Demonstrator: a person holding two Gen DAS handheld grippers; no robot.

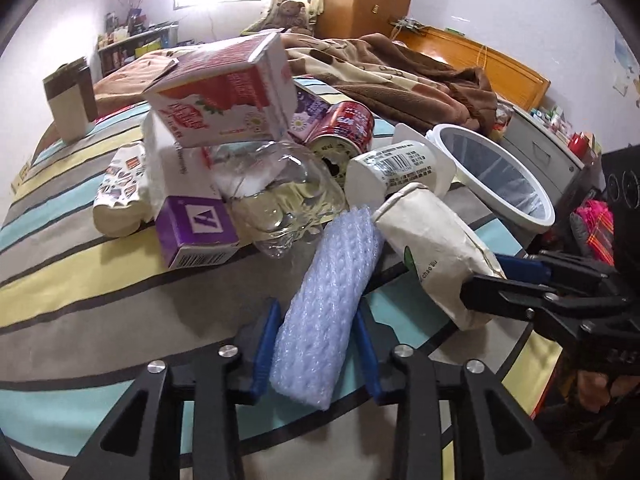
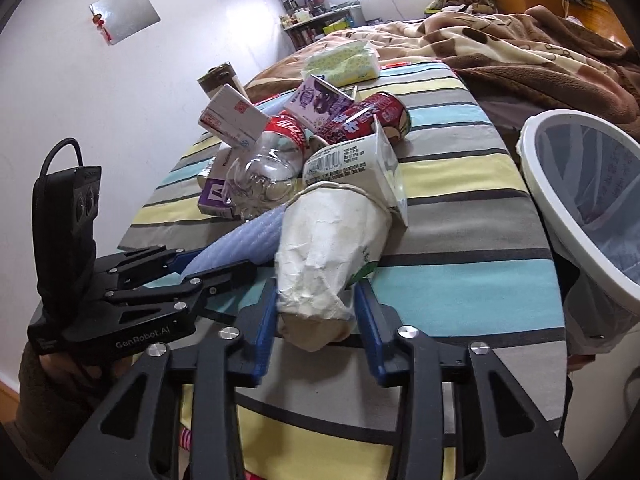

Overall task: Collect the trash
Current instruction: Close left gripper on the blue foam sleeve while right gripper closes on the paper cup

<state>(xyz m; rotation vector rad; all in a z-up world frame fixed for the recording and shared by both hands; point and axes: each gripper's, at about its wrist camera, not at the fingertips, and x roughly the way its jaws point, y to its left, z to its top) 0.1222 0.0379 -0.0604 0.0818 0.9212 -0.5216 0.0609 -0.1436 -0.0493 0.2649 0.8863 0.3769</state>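
Note:
A heap of trash lies on the striped cloth (image 1: 100, 272). In the left wrist view, my left gripper (image 1: 316, 306) is shut on a roll of pale blue bubble wrap (image 1: 324, 280), with a blue pad against each side. My right gripper (image 2: 316, 286) is shut on a crumpled white paper cup (image 2: 332, 240), which lies on its side. That cup (image 1: 432, 236) and the right gripper (image 1: 492, 276) also show at the right of the left view. The left gripper (image 2: 218, 262) and the bubble wrap (image 2: 248, 240) appear at the left of the right view. A white bin (image 2: 548, 200) with a clear liner stands to the right.
Behind the held items are a clear bottle (image 1: 280, 196), a red-and-white carton (image 1: 224, 92), a red can (image 1: 344, 128), a purple box (image 1: 196, 232) and a white labelled cup (image 1: 396, 164). A brown blanket (image 1: 400, 76) covers the bed behind. A tissue pack (image 2: 344, 62) lies at the far end.

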